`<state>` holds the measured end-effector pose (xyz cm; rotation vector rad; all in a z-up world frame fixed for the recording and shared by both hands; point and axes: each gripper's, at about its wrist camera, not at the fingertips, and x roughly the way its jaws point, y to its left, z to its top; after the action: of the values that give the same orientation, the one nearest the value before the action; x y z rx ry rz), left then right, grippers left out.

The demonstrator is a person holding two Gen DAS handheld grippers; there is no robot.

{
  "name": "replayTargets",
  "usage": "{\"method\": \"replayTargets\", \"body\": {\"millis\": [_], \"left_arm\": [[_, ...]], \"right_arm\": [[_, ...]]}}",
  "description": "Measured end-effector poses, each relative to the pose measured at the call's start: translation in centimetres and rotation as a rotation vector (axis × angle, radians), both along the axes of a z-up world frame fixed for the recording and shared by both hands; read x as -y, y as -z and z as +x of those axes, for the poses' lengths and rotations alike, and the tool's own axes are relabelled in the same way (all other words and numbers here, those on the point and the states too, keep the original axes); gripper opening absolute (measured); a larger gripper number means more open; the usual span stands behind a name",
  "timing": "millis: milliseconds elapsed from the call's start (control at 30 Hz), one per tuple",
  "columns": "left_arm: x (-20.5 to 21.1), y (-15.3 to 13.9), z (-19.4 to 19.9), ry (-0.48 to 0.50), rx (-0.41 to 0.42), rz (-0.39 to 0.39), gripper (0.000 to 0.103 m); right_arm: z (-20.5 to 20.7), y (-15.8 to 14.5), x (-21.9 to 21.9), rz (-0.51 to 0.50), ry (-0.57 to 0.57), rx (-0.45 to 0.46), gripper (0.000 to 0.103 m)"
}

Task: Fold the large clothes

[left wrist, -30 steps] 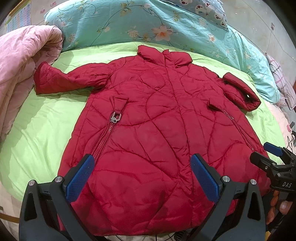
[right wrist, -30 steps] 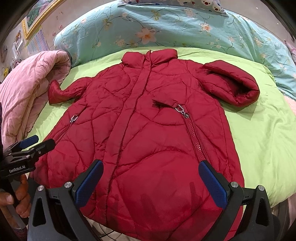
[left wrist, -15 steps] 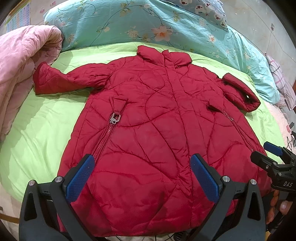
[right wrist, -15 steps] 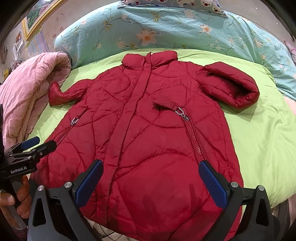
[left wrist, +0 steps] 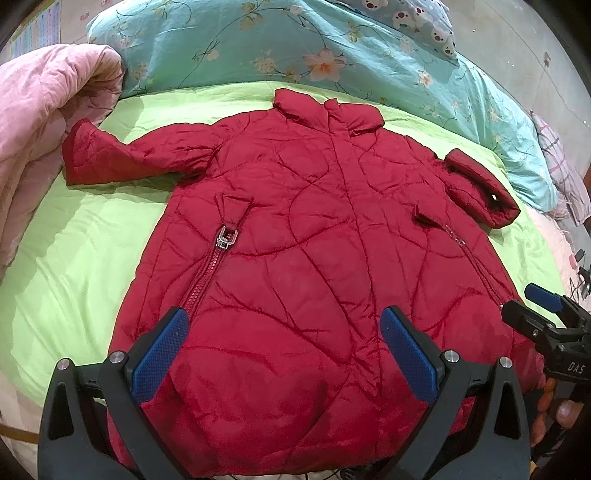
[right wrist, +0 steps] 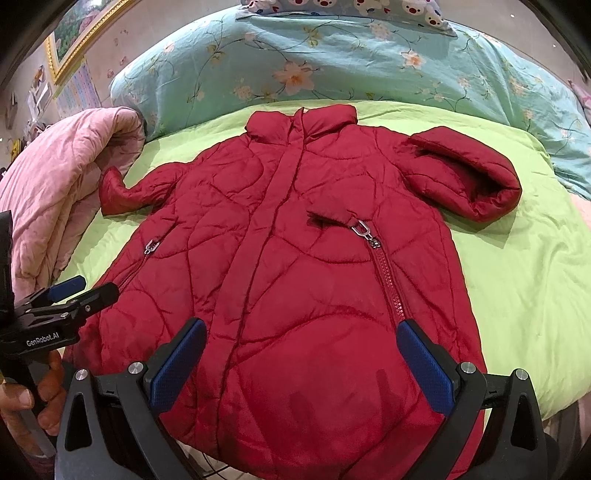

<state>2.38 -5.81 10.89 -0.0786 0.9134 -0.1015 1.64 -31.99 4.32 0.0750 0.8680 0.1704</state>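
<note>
With the red coat point(left wrist: 295, 258) spread flat and unfolded, I hold the left gripper point(left wrist: 284, 354) and right gripper point(right wrist: 303, 365), both wide apart, over its hem, needing a sleeve grasped next.

Red quilted coat point(left wrist: 295, 258), lime-green sheet point(left wrist: 74, 258), teal floral duvet point(left wrist: 295, 48), pink quilt point(left wrist: 33, 122), seemingly bear-print pillow point(right wrist: 351, 7)

Left hand-held gripper point(left wrist: 283, 352) held level, blue-padded fingers point(left wrist: 159, 354) spread wide apart, gripping nothing. Right hand-held gripper point(right wrist: 301, 363) likewise gaping, pads point(right wrist: 424, 371) far apart, nothing between them. Seen from the left one, off to its right side, low. Seen from the right one, off to its left, gripped from below by a bare hand point(right wrist: 26, 402), fingers curled round the handle.
</note>
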Motion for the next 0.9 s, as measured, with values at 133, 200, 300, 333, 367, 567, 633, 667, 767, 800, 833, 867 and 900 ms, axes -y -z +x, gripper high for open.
{"method": "replayTargets", "body": {"millis": [133, 200, 300, 333, 367, 567, 633, 667, 767, 800, 833, 867, 900], "left_arm": [[0.3, 1.6, 0.8, -0.002, -0.016, -0.021, 0.103], [0.3, 2.8, 1.3, -0.008, -0.018, -0.030, 0.103], [0.5, 4.2, 2.2, -0.009, -0.016, -0.042, 0.103], [0.6, 4.5, 2.5, -0.006, -0.015, -0.044, 0.103], [0.6, 5.1, 2.8, -0.003, -0.018, -0.045, 0.103], [1.0, 6.4, 4.2, 0.009, -0.029, -0.044, 0.103], [0.9, 6.7, 4.7, 0.011, -0.034, -0.049, 0.103], [1.0, 6.8, 5.0, 0.011, -0.038, -0.050, 0.103], [1.1, 7.2, 5.7, 0.009, -0.044, -0.053, 0.103], [1.1, 7.3, 6.0, 0.010, -0.046, -0.054, 0.103], [1.1, 7.4, 6.2, 0.009, -0.050, -0.054, 0.103], [1.1, 7.6, 6.4, 0.009, -0.054, -0.055, 0.103], [1.0, 7.8, 6.6, 0.009, -0.057, -0.058, 0.103]], "right_arm": [[0.5, -0.1, 0.5, 0.007, 0.008, -0.028, 0.103], [0.9, -0.3, 1.0, 0.006, 0.018, -0.024, 0.103], [1.7, -0.5, 2.0, -0.015, 0.033, -0.006, 0.102], [1.9, -0.6, 2.3, -0.021, 0.039, 0.004, 0.102], [2.3, -0.7, 2.7, -0.026, 0.046, 0.014, 0.102], [5.1, -1.3, 5.5, -0.020, 0.080, 0.046, 0.101], [6.4, -1.5, 6.4, -0.026, 0.091, 0.052, 0.100], [7.3, -1.5, 6.9, -0.030, 0.098, 0.050, 0.099], [9.6, -1.8, 8.5, -0.044, 0.121, 0.060, 0.097], [10.7, -1.9, 9.3, -0.049, 0.131, 0.060, 0.097], [11.5, -2.0, 9.8, -0.060, 0.134, 0.068, 0.097], [12.6, -2.2, 10.4, -0.078, 0.140, 0.075, 0.097], [13.6, -2.2, 10.8, -0.097, 0.147, 0.076, 0.097]]}}
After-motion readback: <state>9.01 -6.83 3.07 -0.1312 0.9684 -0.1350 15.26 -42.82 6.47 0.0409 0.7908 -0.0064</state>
